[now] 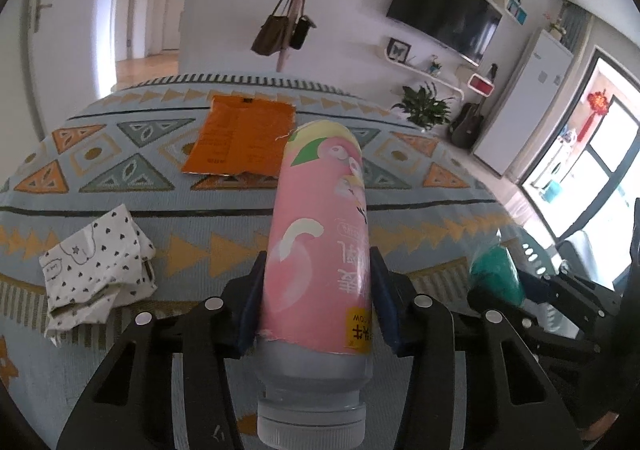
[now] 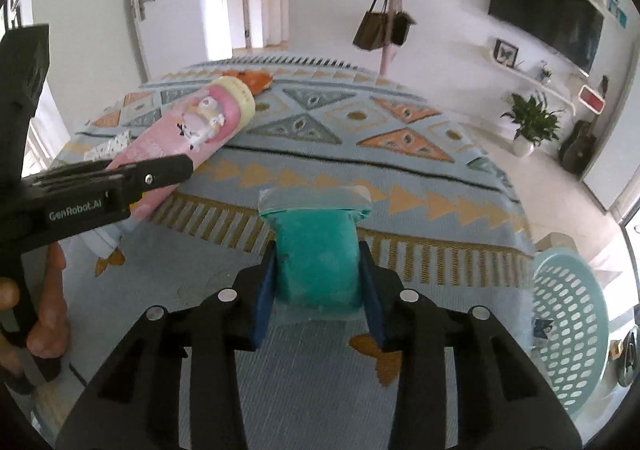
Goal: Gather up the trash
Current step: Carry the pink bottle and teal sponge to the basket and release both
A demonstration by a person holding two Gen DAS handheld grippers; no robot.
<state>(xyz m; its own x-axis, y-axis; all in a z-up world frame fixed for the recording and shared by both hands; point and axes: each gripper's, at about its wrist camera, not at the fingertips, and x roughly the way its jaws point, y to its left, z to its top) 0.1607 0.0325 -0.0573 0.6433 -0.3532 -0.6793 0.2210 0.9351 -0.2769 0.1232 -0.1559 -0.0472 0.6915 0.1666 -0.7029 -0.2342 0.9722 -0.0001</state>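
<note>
My left gripper (image 1: 318,290) is shut on a pink-labelled plastic bottle (image 1: 320,234), held above the patterned tablecloth with its cap toward the camera. The bottle also shows in the right wrist view (image 2: 192,130), held in the left gripper (image 2: 120,182). My right gripper (image 2: 318,282) is shut on a teal bag (image 2: 316,254), held above the table; the teal bag shows at the right of the left wrist view (image 1: 496,274). An orange packet (image 1: 240,138) and a crumpled dotted white paper (image 1: 96,266) lie on the table.
A pale green perforated basket (image 2: 568,326) stands off the table's right edge. The patterned tablecloth (image 2: 360,130) covers the table. Beyond it stand a coat rack with bags (image 1: 284,30), a potted plant (image 1: 424,106) and a wall TV (image 1: 444,6).
</note>
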